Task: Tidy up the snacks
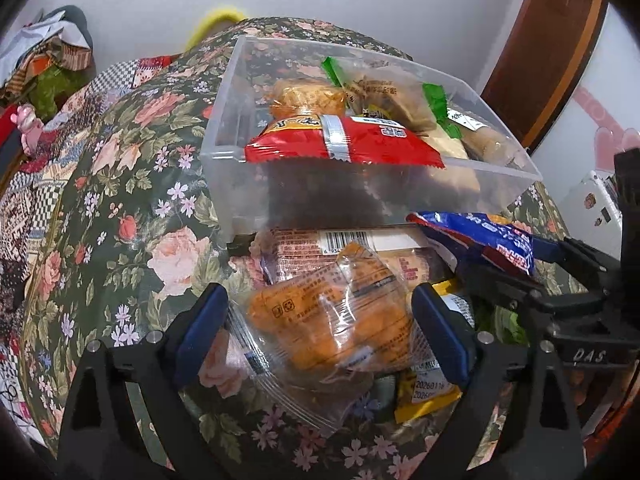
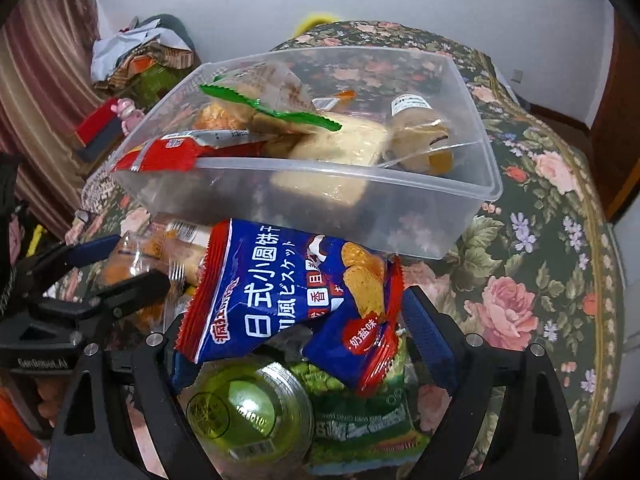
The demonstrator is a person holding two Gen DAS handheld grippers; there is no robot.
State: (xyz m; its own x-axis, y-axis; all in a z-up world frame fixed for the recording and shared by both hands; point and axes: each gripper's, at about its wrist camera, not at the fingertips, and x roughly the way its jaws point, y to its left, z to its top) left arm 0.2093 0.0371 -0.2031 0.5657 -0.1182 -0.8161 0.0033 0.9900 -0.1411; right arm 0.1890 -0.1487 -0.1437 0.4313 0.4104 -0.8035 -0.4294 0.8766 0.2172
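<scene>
Sitting on a floral tablecloth [image 1: 132,184], a clear plastic bin [image 1: 480,184] at the far middle of the table, holding a red packet [image 1: 348,144] draped over its near wall, a green-edged pastry pack [image 1: 380,88] behind that, an orange bun [image 1: 308,96] to the far left and pale bread rolls toward the right end; lying loose just in front of the bin, a heap of snacks not yet sorted; hovering over the near left of that heap, the left gripper [image 1: 320,328], jaws standing wide with a clear bag of orange pastry [image 1: 332,320] lying between the blue pads [image 1: 204,320], the bag resting on the cloth and on the packs beneath it, pads beside the wrapper with no squeeze showing; hanging over the right side of the heap, the right gripper [image 2: 312,344], also spread wide, straddling a blue and red biscuit packet [image 2: 280,300] lying crumpled between its fingers without being pinched; peeking out beneath that packet, a green jelly cup [image 2: 248,408] and a green snack bag [image 2: 360,420]; lying at the near right of the left view, a yellow sachet [image 1: 424,392]
</scene>
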